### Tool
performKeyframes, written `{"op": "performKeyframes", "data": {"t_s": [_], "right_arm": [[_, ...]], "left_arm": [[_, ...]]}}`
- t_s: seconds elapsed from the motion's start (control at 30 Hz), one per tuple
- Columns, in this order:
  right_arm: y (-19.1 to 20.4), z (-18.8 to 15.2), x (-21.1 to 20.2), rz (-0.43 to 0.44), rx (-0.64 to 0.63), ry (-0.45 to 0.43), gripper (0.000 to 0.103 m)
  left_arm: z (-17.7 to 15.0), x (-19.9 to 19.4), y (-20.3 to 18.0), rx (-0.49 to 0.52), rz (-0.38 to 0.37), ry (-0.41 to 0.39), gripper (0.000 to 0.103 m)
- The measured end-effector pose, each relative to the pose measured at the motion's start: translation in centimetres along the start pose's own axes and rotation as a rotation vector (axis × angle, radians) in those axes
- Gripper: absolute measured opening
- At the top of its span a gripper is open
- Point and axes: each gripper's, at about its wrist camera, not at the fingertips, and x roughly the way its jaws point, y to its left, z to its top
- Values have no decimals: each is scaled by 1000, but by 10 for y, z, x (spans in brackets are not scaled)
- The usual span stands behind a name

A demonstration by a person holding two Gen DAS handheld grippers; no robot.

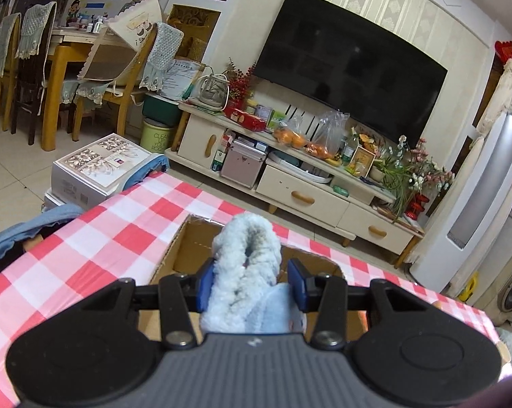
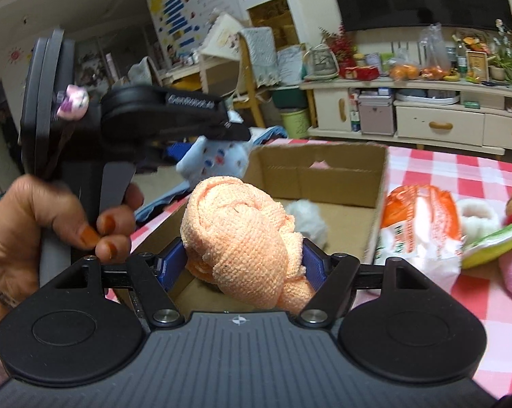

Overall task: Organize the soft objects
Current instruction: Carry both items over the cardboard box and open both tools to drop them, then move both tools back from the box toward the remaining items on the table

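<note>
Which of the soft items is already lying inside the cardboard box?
The white fluffy item on the cardboard box floor. The orange cloth is gripped above it.

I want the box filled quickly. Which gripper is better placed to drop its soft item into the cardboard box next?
Right, probably. The right gripper holds the orange cloth directly over the cardboard box; the left gripper holds a blue fluffy item nearer the box's edge.
</note>
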Motion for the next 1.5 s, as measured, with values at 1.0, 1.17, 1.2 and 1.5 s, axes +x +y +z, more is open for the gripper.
{"op": "performKeyframes", "data": {"t_s": [1.0,1.17,1.2,1.5], "right_arm": [[-55,-8,-65,-125,159,-95,103],[-58,-13,-68,-141,169,-97,103],[-59,-14,-69,-144,171,-97,103],[-61,-19,-81,-177,168,-107,103]], "left_arm": [[-16,1,-42,126,25,15,98],[-20,1,-53,149,19,17,100],[-21,1,-54,152,18,18,101],[-30,4,-76,188,0,29,102]]}}
